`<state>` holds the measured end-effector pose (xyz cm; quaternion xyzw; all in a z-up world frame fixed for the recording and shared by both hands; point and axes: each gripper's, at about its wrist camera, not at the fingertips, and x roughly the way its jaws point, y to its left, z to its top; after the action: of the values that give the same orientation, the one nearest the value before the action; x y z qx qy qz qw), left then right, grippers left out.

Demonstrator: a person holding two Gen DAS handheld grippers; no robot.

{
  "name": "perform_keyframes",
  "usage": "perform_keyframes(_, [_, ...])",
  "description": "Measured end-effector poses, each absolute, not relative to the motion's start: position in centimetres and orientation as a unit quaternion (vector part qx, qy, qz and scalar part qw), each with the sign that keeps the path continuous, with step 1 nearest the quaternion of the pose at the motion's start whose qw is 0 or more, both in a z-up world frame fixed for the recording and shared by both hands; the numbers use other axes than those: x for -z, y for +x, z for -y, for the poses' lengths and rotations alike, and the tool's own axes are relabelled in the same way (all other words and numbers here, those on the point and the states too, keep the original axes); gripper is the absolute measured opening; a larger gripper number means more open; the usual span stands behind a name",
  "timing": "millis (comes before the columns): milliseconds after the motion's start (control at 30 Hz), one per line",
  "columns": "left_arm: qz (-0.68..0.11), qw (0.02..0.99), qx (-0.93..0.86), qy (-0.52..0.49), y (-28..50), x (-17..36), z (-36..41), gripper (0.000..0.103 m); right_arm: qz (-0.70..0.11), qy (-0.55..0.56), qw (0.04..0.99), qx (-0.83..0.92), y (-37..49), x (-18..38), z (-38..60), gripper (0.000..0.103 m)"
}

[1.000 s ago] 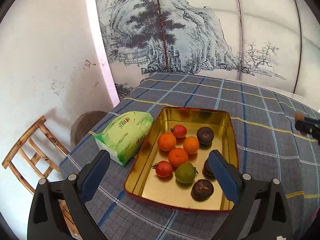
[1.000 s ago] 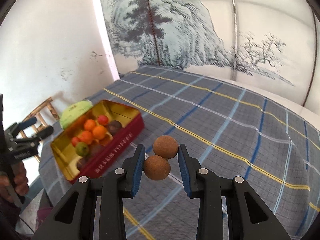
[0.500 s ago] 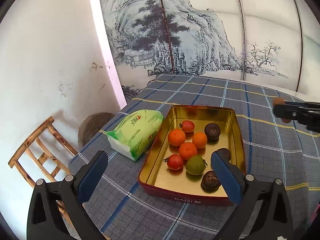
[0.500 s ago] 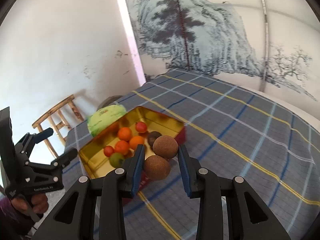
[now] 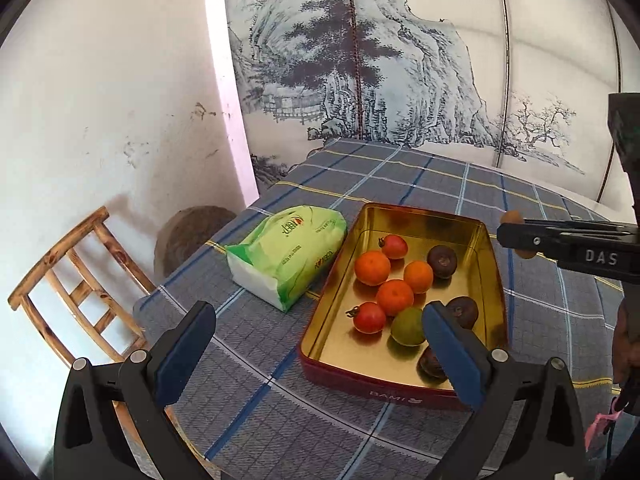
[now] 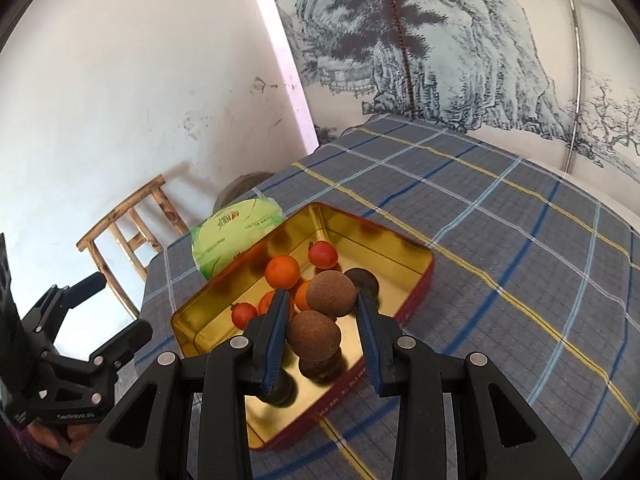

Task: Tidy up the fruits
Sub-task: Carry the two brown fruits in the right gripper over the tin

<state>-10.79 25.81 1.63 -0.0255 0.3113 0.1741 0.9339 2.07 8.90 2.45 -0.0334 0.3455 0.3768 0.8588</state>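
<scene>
over the gold tin (image 6: pixel 416 254), right gripper (image 6: pixel 324 334) clasping two brown fruits (image 6: pixel 331 293), left gripper (image 5: pixel 316 344) spread wide, tissue pack (image 5: pixel 288 252) beside

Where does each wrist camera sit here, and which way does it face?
Left wrist: behind the open left claw, looking down over the gold-lined red tin of fruit on the blue plaid tablecloth; the right claw enters at right.
Right wrist: behind the right claw, which holds two brown round fruits above the tin; the left claw shows lower left.
Shared: tin, green tissue pack, wooden chair.
</scene>
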Motion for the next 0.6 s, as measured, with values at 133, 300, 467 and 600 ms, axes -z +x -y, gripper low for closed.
perform_keyframes(133, [-0.312,0.933,-0.177,-0.027,-10.9,-1.5,-26.2,0.102,-0.353,-0.040,0.856,-0.376,2.6,-1.9,-9.8,0.035])
perform_keyframes(300, [-0.310,0.932,-0.186,-0.024,-11.0,-1.4,-26.5,0.102,-0.361,-0.045,0.854,-0.373,3.2,-1.2,-10.6,0.035])
perform_keyframes(467, [-0.309,0.932,-0.189,-0.022,-11.0,-1.3,-26.6,0.102,-0.370,-0.045,0.852,-0.367,4.0,-0.6,-10.8,0.035])
perform_keyframes(600, [-0.309,0.932,-0.191,-0.020,-11.0,-1.3,-26.6,0.102,-0.374,-0.044,0.851,-0.365,4.3,-0.3,-10.9,0.035])
